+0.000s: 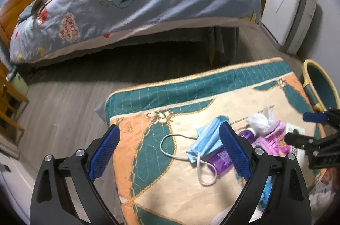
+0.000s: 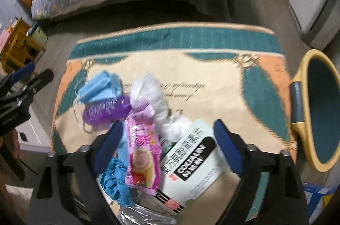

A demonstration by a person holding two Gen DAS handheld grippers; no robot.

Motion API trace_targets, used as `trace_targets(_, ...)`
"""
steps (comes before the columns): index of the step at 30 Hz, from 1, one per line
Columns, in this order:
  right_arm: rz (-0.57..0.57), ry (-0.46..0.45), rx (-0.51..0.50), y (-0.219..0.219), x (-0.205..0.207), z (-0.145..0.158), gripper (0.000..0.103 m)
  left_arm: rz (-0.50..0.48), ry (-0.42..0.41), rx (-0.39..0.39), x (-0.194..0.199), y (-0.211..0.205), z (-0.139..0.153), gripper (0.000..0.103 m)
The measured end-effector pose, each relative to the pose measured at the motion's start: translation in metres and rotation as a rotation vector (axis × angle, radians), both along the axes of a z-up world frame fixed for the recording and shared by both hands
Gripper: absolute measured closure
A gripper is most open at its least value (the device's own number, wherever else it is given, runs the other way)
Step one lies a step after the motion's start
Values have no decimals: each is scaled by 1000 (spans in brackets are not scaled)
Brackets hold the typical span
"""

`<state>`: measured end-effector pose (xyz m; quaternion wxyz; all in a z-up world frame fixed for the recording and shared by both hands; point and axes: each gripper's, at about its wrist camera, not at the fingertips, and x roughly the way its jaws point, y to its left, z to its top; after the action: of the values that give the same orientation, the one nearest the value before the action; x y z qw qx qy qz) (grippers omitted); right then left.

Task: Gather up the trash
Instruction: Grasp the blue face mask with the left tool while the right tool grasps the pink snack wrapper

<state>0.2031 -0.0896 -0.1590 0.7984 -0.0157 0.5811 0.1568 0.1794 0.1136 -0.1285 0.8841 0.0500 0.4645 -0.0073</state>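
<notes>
- Left wrist view: the trash sits in a loose pile on the quilted mat (image 1: 161, 186) on the floor, near the bed (image 1: 136, 0). Blue face mask (image 1: 207, 140) on top, purple bottle (image 1: 221, 158) half under it, white tissue wad (image 1: 258, 121) and pink wrapper (image 1: 274, 140) behind.
- Risk here: the mask's ear loop (image 1: 204, 174) trails loose, so a pinch on the mask could snag the loop or roll the bottle away.
- Left gripper (image 1: 170, 150) is spread wide, nothing between the fingers, hovering above the mat just left of the mask; no contact that I can see.
- Right gripper (image 1: 301, 127) shows at the right edge over the pile; crowding risk if both go for the same spot.
- Right wrist view (blurred): right gripper (image 2: 167, 140) stands open and empty, straddling the pink wrapper (image 2: 140, 152) and the white carton (image 2: 191, 161) from above; pads touch neither, as far as I can tell.
- Blue crumpled glove (image 2: 115, 180) and a clear plastic piece (image 2: 144, 214) lie at the near edge.
- Risk: two items sit between the fingers, so closing could catch both or skid the carton off.
- Yellow-rimmed bin (image 2: 301, 68) lies beside the mat's right edge; looks tipped, so drops may miss.
</notes>
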Motion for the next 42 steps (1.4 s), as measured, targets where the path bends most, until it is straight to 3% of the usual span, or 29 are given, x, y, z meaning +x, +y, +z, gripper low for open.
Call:
trace_targets(4,52,47,-11,12,-5,-14,47,-37,25,-8,6,-7,-12,10)
trace_targets(8,85,84,-12,16,-8,-21,84,-72,86,23,12,-19,-32,13)
trace_targets(10,90,82,-14,15,-8,-18,95,-96,105,28,13,-25,-39,19)
trace_targets(16,56,71,38,2,-1,1,100,-144,159,35,17,-39,-55,43)
trace_targets(18,50,54,48,-3,1,9,100,-158,179,38,18,-44,-61,54)
trace_targets(20,47,39,57,-6,2,15,100,-175,197,39,18,-48,-64,76)
trace_targets(23,39,18,74,-12,4,26,100,-197,194,47,18,-52,-61,91)
trace_targets(30,-10,-55,118,-34,15,54,100,-162,42,-17,19,-47,-15,96)
trace_targets(35,-43,-77,159,-50,19,66,100,-174,-37,-21,18,-52,12,96)
trace_targets(39,-69,-28,136,-55,26,48,100,-172,-66,-37,15,-57,23,96)
trace_targets(42,-104,23,107,-55,30,24,88,-180,-70,-38,14,-59,26,96)
